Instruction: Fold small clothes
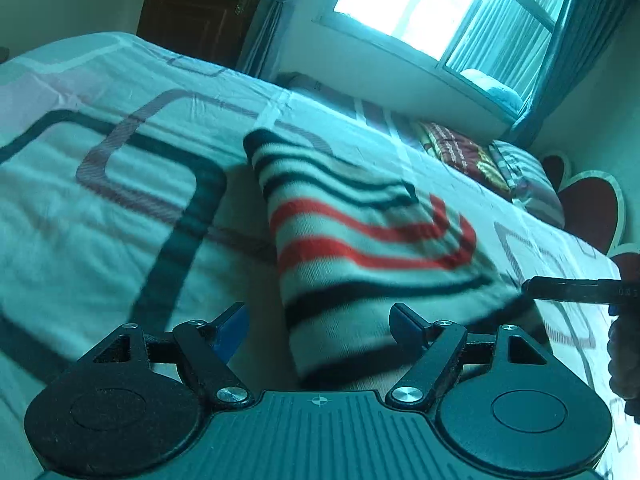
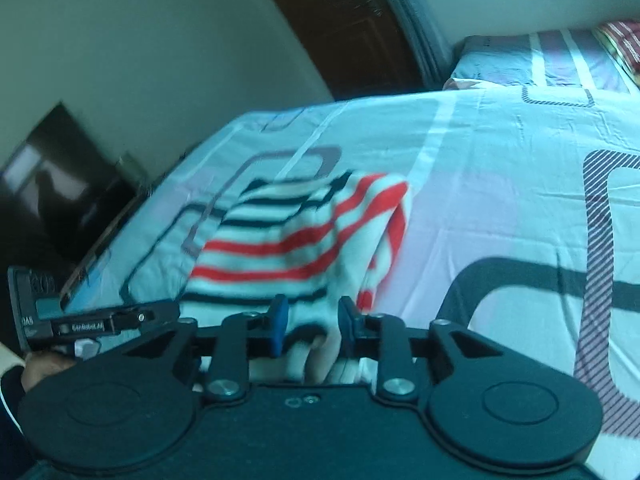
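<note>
A small knitted garment with white, red and dark stripes (image 1: 360, 240) lies partly folded on the bed. In the left wrist view my left gripper (image 1: 320, 324) is open, its blue pads wide apart over the garment's near edge, holding nothing. In the right wrist view the garment (image 2: 288, 240) lies just ahead of my right gripper (image 2: 312, 320), whose blue pads are apart with the near hem between them, not pinched. The right gripper's finger shows at the garment's right corner in the left wrist view (image 1: 572, 290). The left gripper shows at the far left of the right wrist view (image 2: 80, 324).
The bedsheet (image 1: 100, 200) is pale with dark and striped rounded rectangles. Folded blankets and pillows (image 1: 480, 160) lie at the head, by a red heart-shaped headboard (image 1: 588, 208). A window (image 1: 440, 12) is behind. A dark TV screen (image 2: 60, 188) stands beyond the bed's left edge.
</note>
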`<state>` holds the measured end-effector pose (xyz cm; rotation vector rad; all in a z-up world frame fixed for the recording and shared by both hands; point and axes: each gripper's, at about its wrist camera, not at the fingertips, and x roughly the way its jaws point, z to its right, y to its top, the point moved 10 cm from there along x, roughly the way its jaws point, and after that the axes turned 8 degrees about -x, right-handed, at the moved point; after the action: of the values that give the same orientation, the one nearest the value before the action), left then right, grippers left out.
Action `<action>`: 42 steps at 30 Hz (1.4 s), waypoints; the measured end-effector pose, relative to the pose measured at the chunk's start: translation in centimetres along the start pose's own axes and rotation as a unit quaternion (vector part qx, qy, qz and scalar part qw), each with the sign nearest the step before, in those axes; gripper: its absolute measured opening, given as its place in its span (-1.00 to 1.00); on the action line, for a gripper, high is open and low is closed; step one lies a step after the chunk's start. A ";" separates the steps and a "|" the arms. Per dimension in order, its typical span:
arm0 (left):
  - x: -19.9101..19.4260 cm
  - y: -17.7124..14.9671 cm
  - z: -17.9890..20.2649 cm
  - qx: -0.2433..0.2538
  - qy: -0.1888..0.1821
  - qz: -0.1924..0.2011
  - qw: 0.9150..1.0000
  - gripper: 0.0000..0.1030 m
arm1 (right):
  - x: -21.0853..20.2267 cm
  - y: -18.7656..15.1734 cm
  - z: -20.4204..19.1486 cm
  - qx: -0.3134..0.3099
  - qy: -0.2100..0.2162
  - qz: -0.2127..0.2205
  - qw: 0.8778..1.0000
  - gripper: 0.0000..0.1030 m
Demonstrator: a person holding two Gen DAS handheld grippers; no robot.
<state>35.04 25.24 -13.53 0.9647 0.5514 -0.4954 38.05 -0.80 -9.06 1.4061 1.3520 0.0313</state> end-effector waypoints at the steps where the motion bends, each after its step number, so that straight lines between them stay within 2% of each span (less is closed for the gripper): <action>1: -0.1 -0.4 0.0 -0.004 -0.001 0.000 1.000 0.50 | 0.3 -0.3 -0.3 0.000 -0.003 -0.008 1.000 -0.43; 2: 0.0 -0.8 0.0 -0.010 -0.005 -0.001 1.000 0.50 | 0.6 -0.6 -0.4 0.002 -0.007 -0.018 1.000 -0.41; 4: 0.1 -1.2 -0.3 -0.019 -0.002 -0.001 1.000 0.50 | 1.3 -1.2 -0.2 0.006 -0.018 -0.028 0.999 -0.54; 5: 0.1 -1.3 -0.3 -0.021 -0.004 -0.001 1.000 0.50 | 1.3 -1.3 -0.1 0.012 -0.015 -0.025 1.000 -0.65; 8: -0.2 -1.5 -0.3 -0.023 -0.003 -0.002 1.000 0.50 | 0.3 -1.8 1.4 0.069 0.024 0.002 0.997 -0.80; 11: 0.7 -3.3 -0.9 -0.024 -0.006 -0.032 0.999 0.52 | 0.8 -4.5 3.1 0.096 0.022 -0.015 0.995 -0.85; 13: 0.6 -3.9 -1.0 -0.021 -0.010 -0.014 1.000 0.55 | 0.9 -5.3 3.8 0.125 0.035 0.004 0.992 -0.90; 15: 0.6 -4.1 -0.8 -0.005 -0.002 -0.009 1.000 0.55 | 1.0 -5.4 3.8 0.117 0.032 0.011 0.993 -0.92; 19: -0.2 -3.4 -0.6 0.008 0.000 -0.013 1.000 0.55 | 0.8 -4.6 3.4 0.093 0.028 -0.007 0.995 -0.86; 20: -0.6 -3.1 -0.7 0.017 0.004 -0.008 1.000 0.55 | 0.7 -4.3 3.4 0.078 0.020 -0.013 0.997 -0.61; 21: -0.9 -2.7 -0.8 0.023 0.009 -0.005 1.000 0.55 | 0.5 -3.9 3.2 0.066 0.015 -0.016 0.998 -0.54; 24: -1.7 -0.5 -0.9 0.031 0.015 0.018 0.999 0.55 | -0.6 -1.4 3.6 0.046 0.011 0.022 0.999 -0.56; 26: -1.8 1.4 -0.9 0.026 0.023 0.033 0.999 0.55 | -0.1 0.7 4.6 0.029 -0.031 0.040 0.998 -0.70; 27: -1.6 2.3 -0.7 0.023 0.025 0.040 0.999 0.55 | 0.4 1.8 4.9 0.028 -0.041 0.049 0.998 -0.70; 31: -0.7 4.1 0.0 0.020 0.040 0.047 0.998 0.55 | 2.5 5.1 5.1 0.032 -0.039 0.064 0.997 -0.69; 33: 0.5 4.2 0.3 0.028 0.050 0.037 0.998 0.55 | 3.6 5.7 4.2 -0.003 -0.051 0.051 0.997 -0.67; 35: 2.1 4.0 0.3 0.038 0.073 0.017 0.996 0.55 | 5.1 5.4 3.7 -0.047 -0.081 0.017 0.995 -0.69; 37: 3.2 3.4 0.2 0.043 0.097 -0.004 0.994 0.55 | 6.1 4.8 3.6 -0.069 -0.099 -0.010 0.993 -0.72; 39: 2.6 3.1 0.1 0.032 0.104 -0.002 0.994 0.55 | 6.4 4.0 4.5 -0.079 -0.126 -0.034 0.988 -0.78; 40: 2.0 3.0 0.2 0.028 0.109 -0.001 0.994 0.55 | 5.7 3.8 4.5 -0.075 -0.135 -0.032 0.987 -0.74; 41: 0.9 2.9 0.4 0.033 0.111 0.007 0.993 0.55 | 4.7 3.8 4.2 -0.074 -0.135 -0.025 0.988 -0.65; 42: -0.1 2.7 0.8 0.043 0.110 0.016 0.993 0.55 | 3.2 3.7 3.6 -0.079 -0.126 -0.012 0.989 -0.64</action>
<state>36.84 25.92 -11.44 1.1169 0.7151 -0.3885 43.95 0.19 -9.91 1.2166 1.1319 -0.0537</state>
